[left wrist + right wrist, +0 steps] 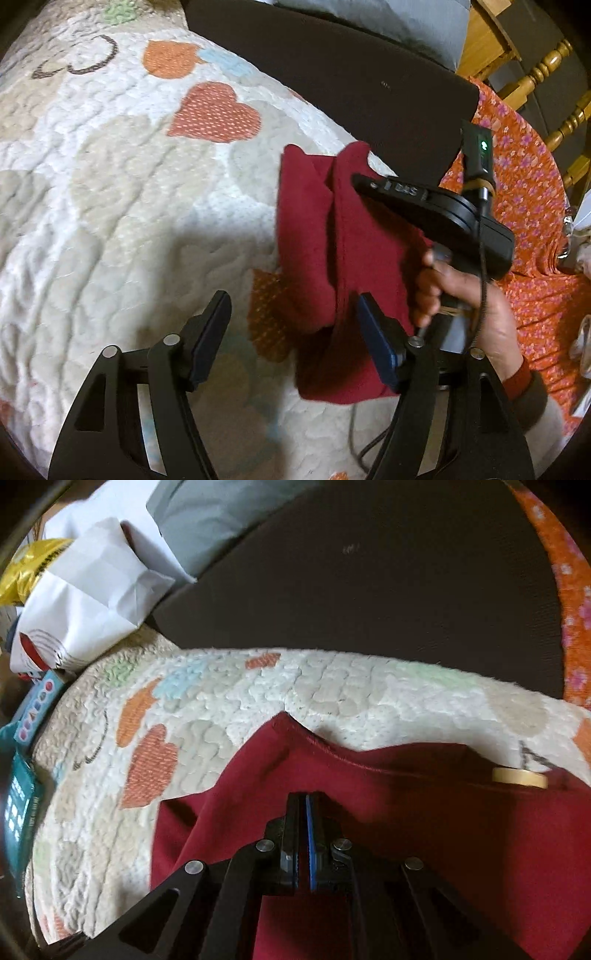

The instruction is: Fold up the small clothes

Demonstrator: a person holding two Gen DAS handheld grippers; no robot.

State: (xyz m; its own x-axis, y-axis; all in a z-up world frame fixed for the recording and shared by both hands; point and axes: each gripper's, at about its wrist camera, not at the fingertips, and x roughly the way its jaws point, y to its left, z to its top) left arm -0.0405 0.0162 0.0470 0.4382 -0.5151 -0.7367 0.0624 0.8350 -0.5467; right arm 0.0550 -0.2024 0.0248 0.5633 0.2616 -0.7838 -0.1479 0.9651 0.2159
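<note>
A dark red small garment (325, 251) lies partly folded on a quilted cream bedcover with hearts (122, 177). My left gripper (295, 314) is open above the quilt; its right finger (373, 332) is at the garment's near edge, and nothing is held. The right gripper body (436, 210), held by a hand, rests over the garment's right side in the left wrist view. In the right wrist view my right gripper (306, 805) has its jaws closed over the red garment (406, 812); whether cloth is pinched is unclear.
A dark brown panel (332, 74) borders the quilt at the back. Orange floral fabric (528, 206) and a wooden chair (554, 74) are at the right. White bags (92, 590), a grey cushion (207, 517) and teal boxes (22, 794) are at the left. A tape roll (519, 777) lies beside the garment.
</note>
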